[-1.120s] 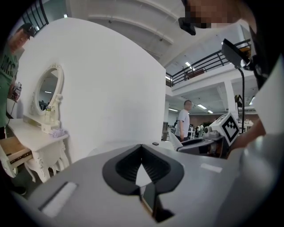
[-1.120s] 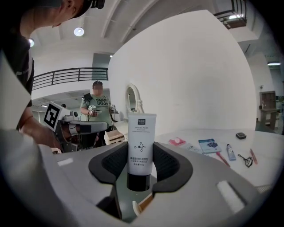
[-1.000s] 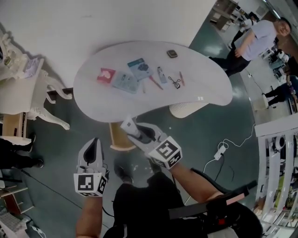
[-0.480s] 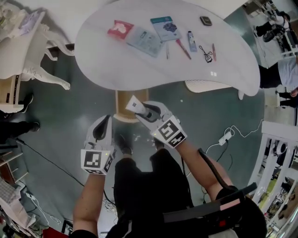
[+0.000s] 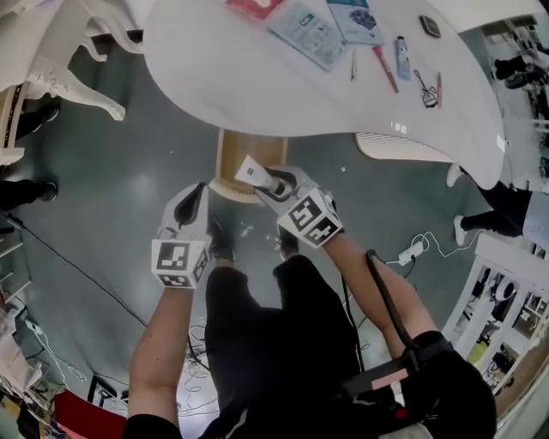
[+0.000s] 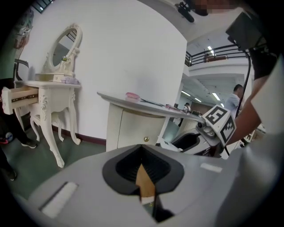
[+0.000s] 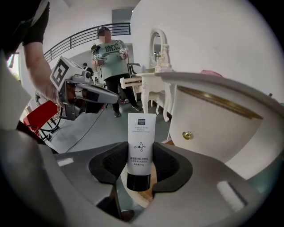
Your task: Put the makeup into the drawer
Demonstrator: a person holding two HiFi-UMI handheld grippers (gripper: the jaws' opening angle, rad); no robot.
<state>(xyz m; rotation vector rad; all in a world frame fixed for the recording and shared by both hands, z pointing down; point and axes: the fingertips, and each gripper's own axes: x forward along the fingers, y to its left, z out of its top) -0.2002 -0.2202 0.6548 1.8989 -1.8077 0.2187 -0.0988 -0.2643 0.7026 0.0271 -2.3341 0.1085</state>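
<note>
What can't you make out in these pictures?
Head view: the table hides the cabinet's front; the top edge cuts off the red packet.
Left gripper view: makeup on the table lies edge-on, too small to identify.
Right gripper view: small print on the tube is too small to read.

The tube is smooth white plastic with a satin sheen and dark print, and its cap is glossy black. The right gripper and the left gripper have matt grey plastic shells and black ribbed pads that look like rubber. The marker cube carries flat black-and-white print. The table top is glossy white and mirrors a lamp. The cabinet is smooth cream paint with a shiny brass-looking knob. The dresser is carved, white-painted wood, and its drawer shows bare pale wood. The floor is smooth grey-green with a dull sheen.
</note>
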